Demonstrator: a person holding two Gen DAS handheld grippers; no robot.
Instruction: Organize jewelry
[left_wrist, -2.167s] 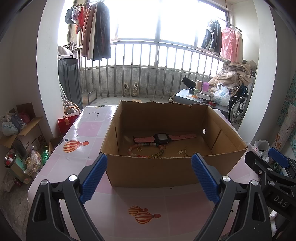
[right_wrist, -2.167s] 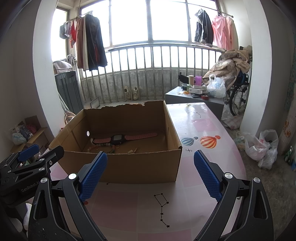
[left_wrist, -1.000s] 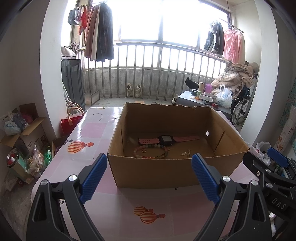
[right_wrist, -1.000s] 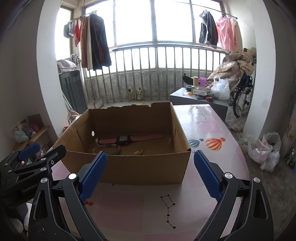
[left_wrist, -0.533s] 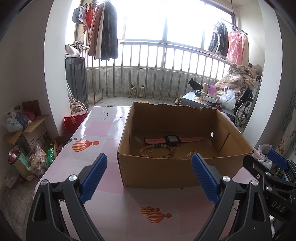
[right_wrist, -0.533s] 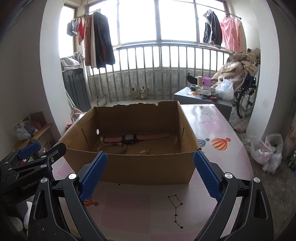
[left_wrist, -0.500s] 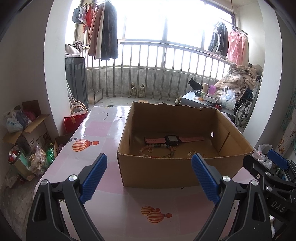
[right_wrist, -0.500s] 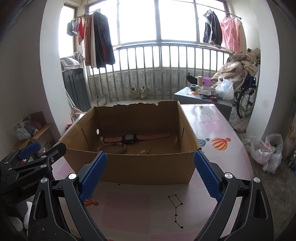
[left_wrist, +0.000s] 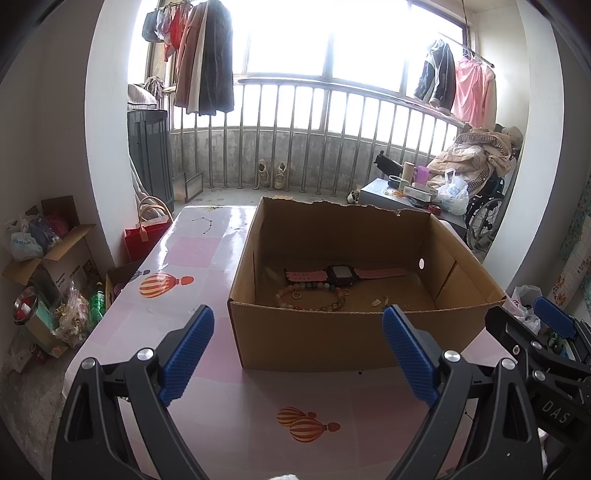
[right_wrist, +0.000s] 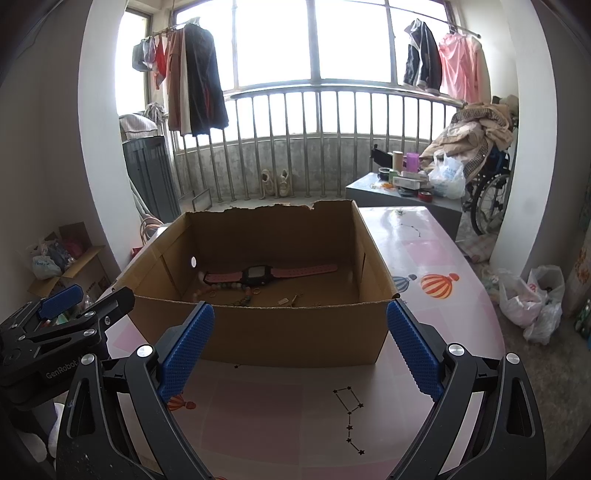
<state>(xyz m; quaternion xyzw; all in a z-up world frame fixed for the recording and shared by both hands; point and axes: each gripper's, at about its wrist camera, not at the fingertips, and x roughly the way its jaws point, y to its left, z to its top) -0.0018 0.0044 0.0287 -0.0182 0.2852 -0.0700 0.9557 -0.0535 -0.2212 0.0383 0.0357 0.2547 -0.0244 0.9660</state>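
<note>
Left gripper (left_wrist: 297, 354) and right gripper (right_wrist: 300, 350) gape wide, empty, before cardboard box (left_wrist: 332, 336) holding watch (left_wrist: 341, 275) and bead bracelet (left_wrist: 314, 297).

A plain brown cardboard box (left_wrist: 354, 332) is seen on a desk (left_wrist: 192, 258) covered in pale pink and white checks printed with orange-striped hot-air balloons and black constellation lines. Inside the box, a watch (left_wrist: 341, 274) with a black face and salmon-pink perforated strap is laid beside a bracelet (left_wrist: 314, 297) of mixed pink, green and amber beads. The left tool (left_wrist: 295, 350) and right tool (right_wrist: 301, 349) are both shown in black with blue textured pads (left_wrist: 188, 350). A red bag (left_wrist: 142, 238) is seen past the desk
</note>
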